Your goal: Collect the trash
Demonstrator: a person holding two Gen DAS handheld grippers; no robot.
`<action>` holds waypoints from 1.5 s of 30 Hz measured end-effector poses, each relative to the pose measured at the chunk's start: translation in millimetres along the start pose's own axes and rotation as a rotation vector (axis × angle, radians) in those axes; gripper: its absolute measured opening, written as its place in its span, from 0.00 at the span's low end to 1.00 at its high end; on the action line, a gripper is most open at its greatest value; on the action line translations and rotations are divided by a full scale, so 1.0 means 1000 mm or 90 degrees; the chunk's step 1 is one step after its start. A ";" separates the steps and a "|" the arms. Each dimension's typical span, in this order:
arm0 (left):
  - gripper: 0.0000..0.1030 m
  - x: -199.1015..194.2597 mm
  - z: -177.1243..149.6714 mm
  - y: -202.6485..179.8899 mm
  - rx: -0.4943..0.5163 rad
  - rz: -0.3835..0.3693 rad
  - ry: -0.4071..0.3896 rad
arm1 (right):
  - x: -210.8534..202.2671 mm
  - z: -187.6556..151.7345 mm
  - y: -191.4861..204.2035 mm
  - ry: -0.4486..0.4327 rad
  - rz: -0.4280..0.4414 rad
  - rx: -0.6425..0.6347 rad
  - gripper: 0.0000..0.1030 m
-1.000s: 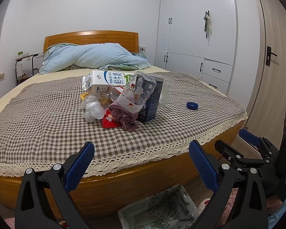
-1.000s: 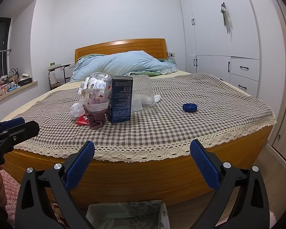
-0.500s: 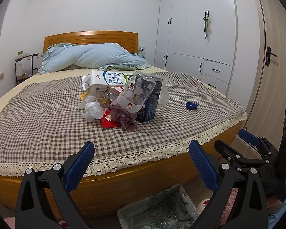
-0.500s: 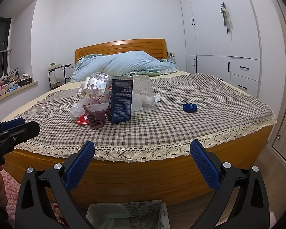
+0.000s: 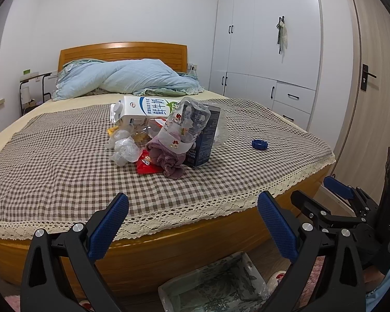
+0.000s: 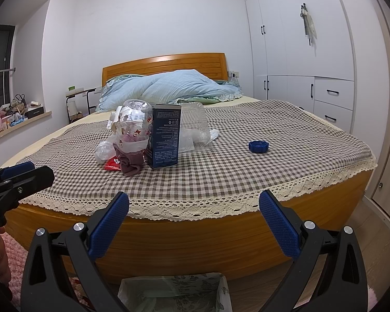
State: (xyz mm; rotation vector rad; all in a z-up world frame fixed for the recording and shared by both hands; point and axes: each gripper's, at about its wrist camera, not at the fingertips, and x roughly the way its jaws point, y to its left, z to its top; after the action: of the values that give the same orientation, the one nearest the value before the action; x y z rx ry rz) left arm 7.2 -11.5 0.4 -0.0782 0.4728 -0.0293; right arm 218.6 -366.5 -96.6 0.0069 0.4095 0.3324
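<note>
Both my grippers, left [image 5: 192,223] and right [image 6: 193,223], spread wide, holding nothing. Lined bin [image 6: 174,293] at 6 o'clock on floor, contents unclear. Trash pile at 12 on checked cloth [image 6: 247,176]: dark-blue box [image 6: 165,140] upright, clear bottle [image 6: 135,122], blue cap [image 6: 258,146] apart at 1. Milk carton [image 5: 145,109] lying flat shows clearly only in left view.

Blue quilt [image 5: 132,79] by wooden headboard [image 5: 122,52], white wardrobe [image 5: 267,52] beside checked bedspread [image 5: 52,161].
</note>
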 end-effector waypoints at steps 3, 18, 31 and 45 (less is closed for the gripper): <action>0.93 0.000 0.000 0.000 0.000 0.000 0.000 | 0.000 0.000 0.000 0.000 0.000 0.000 0.94; 0.93 0.001 -0.001 0.000 -0.002 -0.002 -0.001 | 0.000 0.000 0.000 0.000 0.000 0.001 0.94; 0.93 0.003 0.000 0.005 -0.010 -0.001 -0.001 | 0.004 -0.001 -0.001 0.010 0.002 0.005 0.94; 0.93 0.008 0.007 0.028 -0.021 0.027 -0.014 | 0.012 0.010 -0.005 -0.011 0.001 -0.005 0.94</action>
State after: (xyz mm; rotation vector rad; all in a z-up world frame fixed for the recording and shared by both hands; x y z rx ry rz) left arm 18.2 16.3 0.6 -0.1012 0.4522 0.0218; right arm 234.5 -367.2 -91.9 0.0026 0.3903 0.3358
